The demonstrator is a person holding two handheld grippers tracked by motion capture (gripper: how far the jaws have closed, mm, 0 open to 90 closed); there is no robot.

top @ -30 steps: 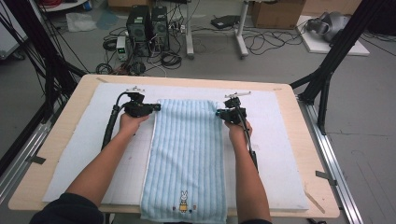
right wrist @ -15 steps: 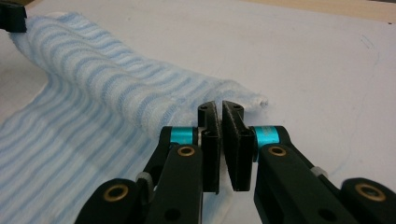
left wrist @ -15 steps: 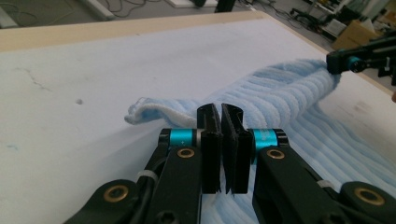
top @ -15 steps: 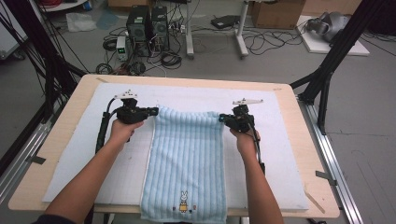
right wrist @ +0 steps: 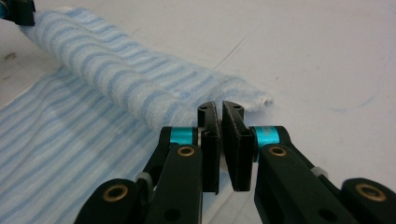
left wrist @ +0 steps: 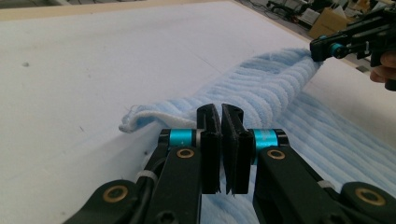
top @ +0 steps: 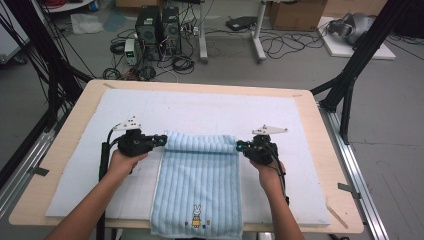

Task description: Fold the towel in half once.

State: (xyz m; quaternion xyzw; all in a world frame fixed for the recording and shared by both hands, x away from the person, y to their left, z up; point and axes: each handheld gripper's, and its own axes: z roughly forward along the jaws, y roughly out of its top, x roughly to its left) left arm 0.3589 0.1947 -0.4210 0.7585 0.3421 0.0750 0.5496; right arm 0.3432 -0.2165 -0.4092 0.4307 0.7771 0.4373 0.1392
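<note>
A light blue striped towel [top: 200,185] lies on the white mat, a small rabbit picture [top: 196,216] near its front edge. Its far edge is raised and curled back over the rest. My left gripper [top: 162,140] is shut on the towel's far left corner, and my right gripper [top: 239,146] is shut on the far right corner. In the left gripper view the jaws [left wrist: 220,109] pinch together at the curled towel [left wrist: 261,88], with the right gripper [left wrist: 322,49] at the far end. In the right gripper view the jaws [right wrist: 219,106] close at the towel roll [right wrist: 116,79].
The white mat [top: 200,107] covers most of a wooden table [top: 325,150]. Bare mat lies beyond the towel and on both sides. Computer towers [top: 157,25], cables and black frame posts [top: 350,75] stand on the floor past the table.
Both grippers have moved toward the person and drawn the towel's far edge back with them, so that edge now curls over the rest of the towel.
</note>
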